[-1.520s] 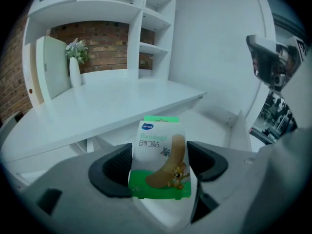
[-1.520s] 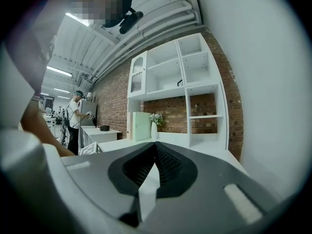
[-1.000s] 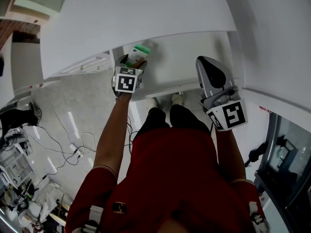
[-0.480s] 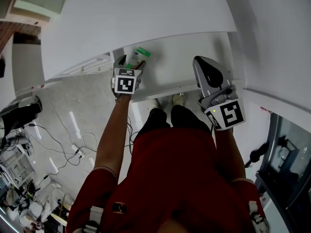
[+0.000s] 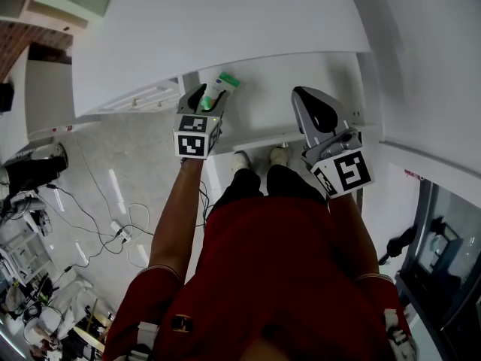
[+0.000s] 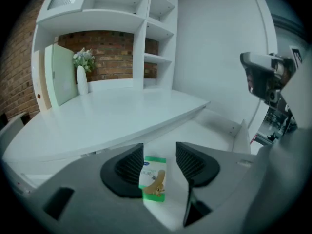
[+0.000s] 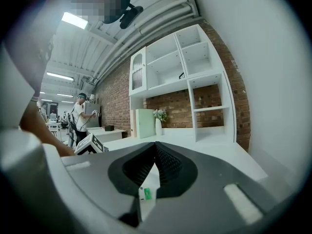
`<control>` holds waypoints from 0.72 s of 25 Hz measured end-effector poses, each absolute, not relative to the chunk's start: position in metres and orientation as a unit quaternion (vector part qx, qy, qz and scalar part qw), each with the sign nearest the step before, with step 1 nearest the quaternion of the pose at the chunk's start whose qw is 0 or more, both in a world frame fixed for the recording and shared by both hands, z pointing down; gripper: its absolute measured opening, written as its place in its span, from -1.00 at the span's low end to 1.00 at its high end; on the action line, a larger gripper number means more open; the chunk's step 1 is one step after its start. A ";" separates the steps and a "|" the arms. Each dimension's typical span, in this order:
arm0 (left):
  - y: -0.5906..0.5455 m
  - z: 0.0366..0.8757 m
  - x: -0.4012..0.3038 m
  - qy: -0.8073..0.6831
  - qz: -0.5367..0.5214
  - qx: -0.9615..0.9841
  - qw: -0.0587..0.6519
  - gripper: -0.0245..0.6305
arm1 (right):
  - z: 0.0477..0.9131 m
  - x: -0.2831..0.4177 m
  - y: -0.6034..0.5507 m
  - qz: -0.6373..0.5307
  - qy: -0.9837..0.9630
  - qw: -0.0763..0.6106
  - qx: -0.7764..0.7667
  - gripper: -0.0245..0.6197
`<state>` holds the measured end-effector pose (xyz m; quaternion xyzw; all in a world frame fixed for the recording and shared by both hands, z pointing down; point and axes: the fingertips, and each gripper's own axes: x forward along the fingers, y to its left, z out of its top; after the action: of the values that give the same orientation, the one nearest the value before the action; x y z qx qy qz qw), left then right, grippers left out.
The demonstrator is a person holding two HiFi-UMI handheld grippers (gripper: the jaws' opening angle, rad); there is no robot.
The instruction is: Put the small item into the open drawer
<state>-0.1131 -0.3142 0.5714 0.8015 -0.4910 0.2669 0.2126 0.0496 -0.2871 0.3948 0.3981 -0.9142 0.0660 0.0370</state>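
The small item, a green and white packet (image 5: 223, 86), lies on the bottom of the open white drawer (image 5: 301, 74) under the desk top. My left gripper (image 5: 201, 102) hovers just behind it. In the left gripper view the packet (image 6: 154, 178) shows in the gap of the left gripper (image 6: 160, 148), whose jaws are closing. The right pad stands clear of the packet. My right gripper (image 5: 307, 100) hangs over the drawer's right side. In the right gripper view the right gripper (image 7: 156, 147) has its pads together and holds nothing.
The white desk top (image 5: 225, 28) overhangs the drawer's back. The drawer's front edge (image 5: 255, 138) is above the person's feet (image 5: 259, 156). Cables (image 5: 98, 224) lie on the floor at left. White shelves (image 6: 146, 28) with a vase (image 6: 82, 79) stand beyond the desk.
The left gripper has drawn back a little from the packet, which stays lying in the drawer. The right gripper has shifted slightly to the left.
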 end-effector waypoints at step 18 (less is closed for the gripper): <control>-0.267 0.374 -0.080 -0.493 0.046 0.864 0.088 -0.92 | 0.366 0.013 -0.241 0.073 -0.934 -0.013 0.349 -0.89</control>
<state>-0.0798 -0.2667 0.3740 0.8643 -0.4931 0.0462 0.0880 0.0126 -0.2414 0.3655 0.3486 -0.9343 0.0729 -0.0130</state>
